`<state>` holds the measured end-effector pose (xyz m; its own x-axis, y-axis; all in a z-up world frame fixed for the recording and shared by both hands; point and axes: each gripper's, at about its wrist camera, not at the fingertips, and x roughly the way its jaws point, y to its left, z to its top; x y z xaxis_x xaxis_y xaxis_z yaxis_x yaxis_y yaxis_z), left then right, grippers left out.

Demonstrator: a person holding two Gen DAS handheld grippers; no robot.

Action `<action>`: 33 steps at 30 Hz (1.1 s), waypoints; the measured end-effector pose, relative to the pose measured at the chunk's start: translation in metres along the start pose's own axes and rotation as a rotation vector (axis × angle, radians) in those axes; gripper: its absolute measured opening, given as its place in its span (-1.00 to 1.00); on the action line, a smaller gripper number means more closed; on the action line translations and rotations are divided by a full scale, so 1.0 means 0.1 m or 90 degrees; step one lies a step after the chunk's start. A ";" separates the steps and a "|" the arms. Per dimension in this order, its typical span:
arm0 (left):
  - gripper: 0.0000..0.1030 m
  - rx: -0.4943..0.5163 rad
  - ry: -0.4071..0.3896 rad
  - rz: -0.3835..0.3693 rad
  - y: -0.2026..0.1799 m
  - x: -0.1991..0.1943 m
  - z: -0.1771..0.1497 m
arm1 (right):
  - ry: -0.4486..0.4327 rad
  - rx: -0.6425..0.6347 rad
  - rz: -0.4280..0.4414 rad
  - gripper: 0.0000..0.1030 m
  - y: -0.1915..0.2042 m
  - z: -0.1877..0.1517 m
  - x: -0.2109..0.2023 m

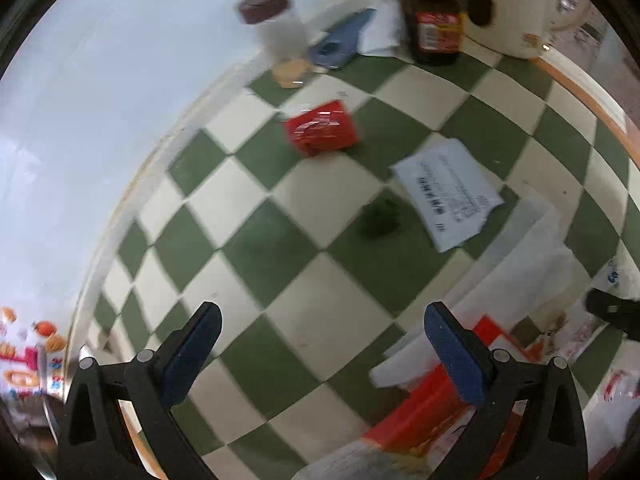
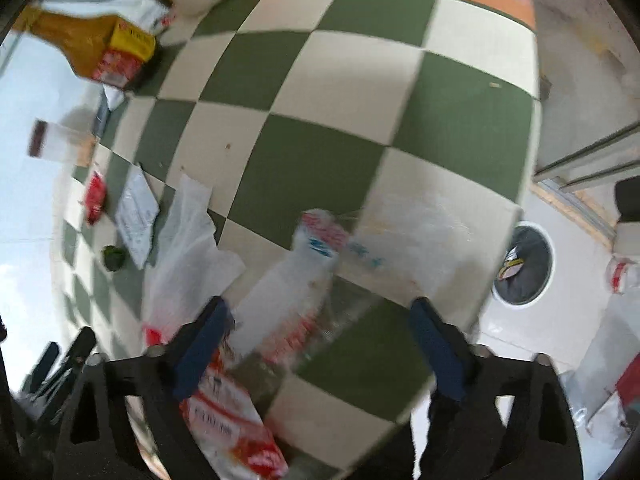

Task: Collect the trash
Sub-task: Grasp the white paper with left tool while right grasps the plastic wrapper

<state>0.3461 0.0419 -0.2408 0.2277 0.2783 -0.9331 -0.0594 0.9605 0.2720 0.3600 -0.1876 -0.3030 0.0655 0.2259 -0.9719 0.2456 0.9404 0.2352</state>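
Note:
My left gripper (image 1: pixel 322 346) is open and empty above the green and white checkered table (image 1: pixel 256 236). Ahead of it lie a red wrapper (image 1: pixel 322 128), a dark green crumpled scrap (image 1: pixel 379 219) and a printed paper slip (image 1: pixel 450 192). White plastic and a red-orange package (image 1: pixel 432 404) lie at its right finger. My right gripper (image 2: pixel 316 336) is open over a clear plastic wrapper with red and blue print (image 2: pixel 316 256). A white crumpled bag (image 2: pixel 188 248) and a red and white package (image 2: pixel 232 416) lie by its left finger.
A jar with a brown lid (image 1: pixel 276 36), a dark sauce bottle (image 1: pixel 434 12), a blue object (image 1: pixel 340 42) and a white appliance (image 1: pixel 512 4) stand at the table's far end. A round bin with a dark liner (image 2: pixel 524 266) stands on the floor beyond the table's right edge.

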 end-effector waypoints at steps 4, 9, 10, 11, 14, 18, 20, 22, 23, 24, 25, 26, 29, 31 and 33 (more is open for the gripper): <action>1.00 0.067 0.013 -0.066 -0.33 0.09 0.17 | -0.076 -0.092 -0.100 -0.56 0.22 0.02 0.01; 1.00 0.172 0.023 -0.147 -0.87 0.13 0.31 | -0.103 -0.038 -0.086 -1.00 -0.21 0.19 -0.10; 1.00 0.194 0.028 -0.156 -0.98 0.16 0.32 | -0.106 -0.022 -0.084 -1.00 -0.32 0.24 -0.13; 0.97 0.221 0.035 -0.162 -1.10 0.20 0.33 | -0.108 -0.005 -0.081 -1.00 -0.44 0.28 -0.16; 0.19 0.257 0.056 -0.163 -1.28 0.32 0.34 | -0.112 0.039 -0.073 -1.00 -0.78 0.39 -0.26; -0.94 0.235 0.058 -0.205 -1.27 0.28 0.38 | -0.123 0.072 -0.058 -1.00 -1.04 0.46 -0.37; -0.95 0.231 0.048 -0.198 -1.26 0.24 0.38 | -0.131 0.087 -0.037 -1.00 -1.14 0.46 -0.46; -0.95 0.216 0.033 -0.199 -1.19 0.17 0.40 | -0.138 0.093 -0.020 -1.00 -1.20 0.45 -0.54; -0.95 0.211 0.022 -0.197 -1.17 0.09 0.40 | -0.146 0.095 -0.013 -1.00 -1.24 0.43 -0.59; -0.95 0.204 0.008 -0.197 -1.13 0.01 0.42 | -0.152 0.096 -0.009 -1.00 -1.21 0.40 -0.63; -0.95 0.195 -0.004 -0.199 -1.09 -0.07 0.44 | -0.160 0.098 -0.002 -1.00 -1.19 0.39 -0.68; -0.95 0.188 -0.018 -0.201 -1.07 -0.17 0.45 | -0.170 0.102 0.008 -1.00 -1.21 0.37 -0.74; -0.95 0.167 -0.064 -0.212 -1.05 -0.52 0.52 | -0.200 0.113 0.033 -1.00 -1.30 0.36 -0.93; -0.95 0.162 -0.088 -0.224 -1.09 -0.72 0.56 | -0.220 0.124 0.042 -1.00 -1.43 0.31 -1.09; -0.95 0.163 -0.111 -0.242 -1.21 -0.96 0.57 | -0.234 0.140 0.050 -1.00 -1.59 0.24 -1.22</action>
<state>0.3867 -0.1016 -0.1712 0.3471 -0.1178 -0.9304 0.2958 0.9552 -0.0105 0.3362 -0.3707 -0.2214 0.4225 0.1519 -0.8935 0.4232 0.8388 0.3427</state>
